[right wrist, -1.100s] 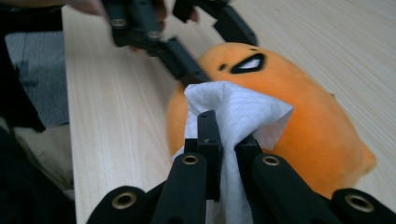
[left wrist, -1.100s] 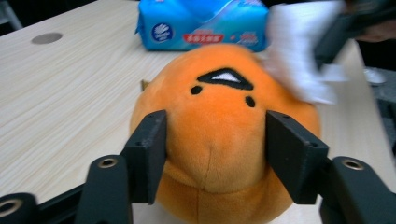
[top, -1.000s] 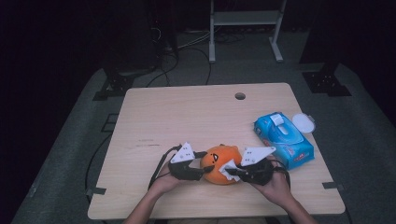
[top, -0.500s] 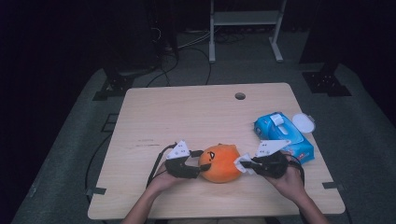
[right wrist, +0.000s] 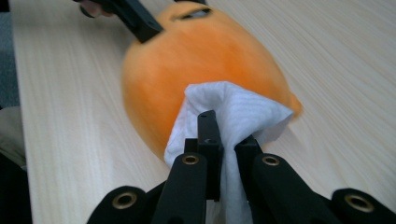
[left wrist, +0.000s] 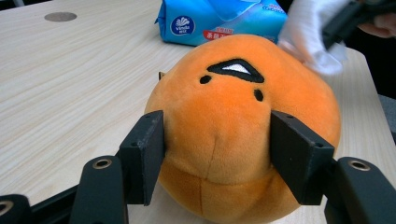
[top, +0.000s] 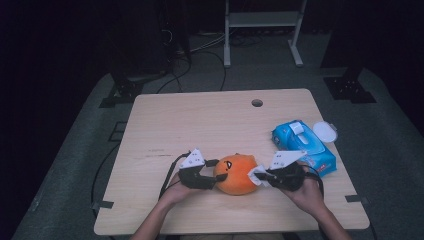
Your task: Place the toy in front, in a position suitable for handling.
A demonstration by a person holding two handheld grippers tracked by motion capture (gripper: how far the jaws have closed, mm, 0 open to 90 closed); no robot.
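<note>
Round orange plush toy with a stitched black face [top: 236,174] lies low and centre in the high view, on the light wooden table [top: 210,125]. Left gripper [left wrist: 217,154] clasps the plush from both sides, pads denting the fabric; its jaws have just been opening slightly. Right gripper [right wrist: 224,140], jaws pressed together, pinches a crumpled white tissue [right wrist: 233,109] against the plush's right side. Blue wet-wipe pack [top: 302,147] sits right of centre.

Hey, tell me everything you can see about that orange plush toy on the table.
The orange plush toy is round, soft and fuzzy, with a stitched face of black dots and a black-edged white mouth, plus a seam down its front. It sits near the table's front edge. The left gripper clasps its sides; a white wipe in the right gripper presses against it.
</note>
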